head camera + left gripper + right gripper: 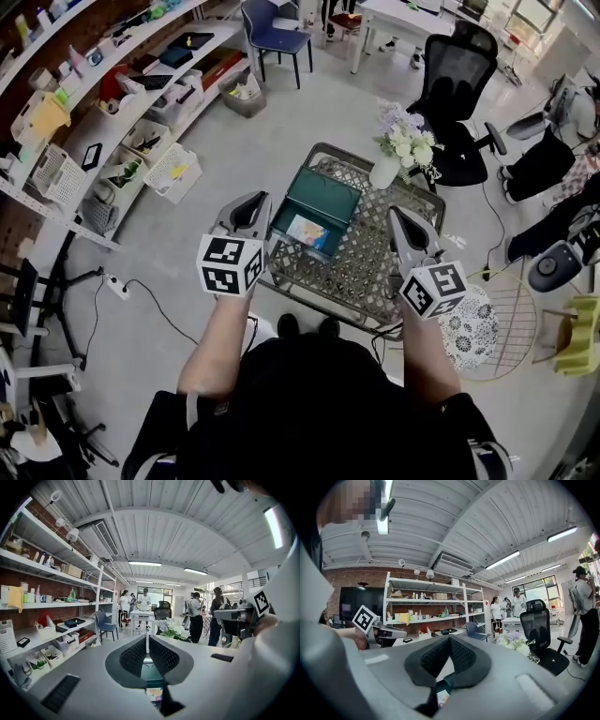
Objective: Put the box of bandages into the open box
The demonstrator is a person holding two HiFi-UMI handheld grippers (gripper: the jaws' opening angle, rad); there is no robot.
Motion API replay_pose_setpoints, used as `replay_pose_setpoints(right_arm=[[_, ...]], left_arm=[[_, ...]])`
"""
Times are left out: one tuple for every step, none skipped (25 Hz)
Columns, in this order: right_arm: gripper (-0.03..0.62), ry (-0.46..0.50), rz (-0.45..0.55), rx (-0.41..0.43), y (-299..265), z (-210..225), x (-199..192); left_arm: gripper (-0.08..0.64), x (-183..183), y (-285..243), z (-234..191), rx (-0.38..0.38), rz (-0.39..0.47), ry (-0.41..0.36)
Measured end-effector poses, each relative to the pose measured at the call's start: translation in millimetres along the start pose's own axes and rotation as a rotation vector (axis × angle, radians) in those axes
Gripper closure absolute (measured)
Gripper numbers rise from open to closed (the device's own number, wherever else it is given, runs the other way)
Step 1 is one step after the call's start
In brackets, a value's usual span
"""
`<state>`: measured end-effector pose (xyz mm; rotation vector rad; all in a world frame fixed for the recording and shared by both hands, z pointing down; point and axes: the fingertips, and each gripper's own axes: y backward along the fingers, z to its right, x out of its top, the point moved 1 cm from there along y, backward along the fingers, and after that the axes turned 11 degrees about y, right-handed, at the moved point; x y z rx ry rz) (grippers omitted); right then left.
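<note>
Your left gripper [251,202] hangs over the near left edge of the dark wire-lattice metal table [370,267]. In the left gripper view its ribbed black jaws meet at the tip [147,640], with nothing between them.

Your right gripper [399,216] hangs over the table's near right side. Its jaws are also closed on each other [450,640] and carry nothing.

The two grippers are well apart, with the task's things between them.

The dark green rectangular open box [323,192] sits on the table's left half, lid up.

The small, colourfully printed cardboard box of bandages [307,230] lies flat within the open box's outline, at its near end. It looks to be resting inside, though the head view is too small to show the wall around it.

A corner of the same printed box shows below the jaws in the left gripper view [154,693] and in the right gripper view [442,697]. Neither gripper touches it.

A white ceramic vase of pale flowers [385,171] stands upright at the table's far edge, just beside the open box.

A black mesh office chair [459,70] stands on the floor beyond the table.
</note>
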<state>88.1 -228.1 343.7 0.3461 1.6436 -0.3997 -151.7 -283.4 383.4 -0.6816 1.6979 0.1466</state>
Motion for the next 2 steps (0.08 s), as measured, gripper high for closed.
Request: replay_pose_setpoints(right_arm=[[0.584,-0.003,0.000,0.000,-0.9,-0.1,-0.5],[0.584,-0.005,-0.001,0.000,-1.9,-0.1,-1.1]], left_arm=[[0.535,0.5,-0.7,-0.5,-0.001,0.000,-0.002],[0.535,1.0,-1.3,-1.0,-0.003,0.000,-0.004]])
